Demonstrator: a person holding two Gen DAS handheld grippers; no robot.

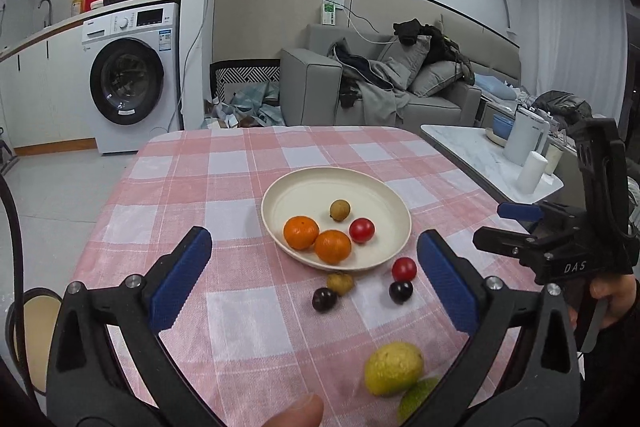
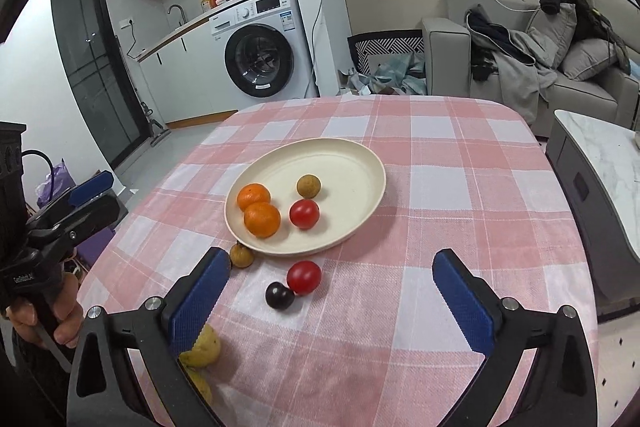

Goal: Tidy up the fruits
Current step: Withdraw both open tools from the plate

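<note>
The tabletop (image 2: pixel 460 211) was covered by a pink-and-white checked cloth (image 1: pixel 192 195). A cream plate (image 2: pixel 360 163) sat on the cloth near the middle. Just off the plate's near rim, a brown longan (image 2: pixel 241 255) lay touching or nearly touching the rim. A red tomato (image 2: pixel 304 277) lay close by, touching a dark grape (image 2: pixel 279 295). A second dark grape (image 1: pixel 324 299) lay just beside the longan. Nearer the tabletop's near edge, a yellow fruit (image 1: pixel 394 367) rested against a green fruit (image 1: pixel 418 397), well apart from the plate.
</note>
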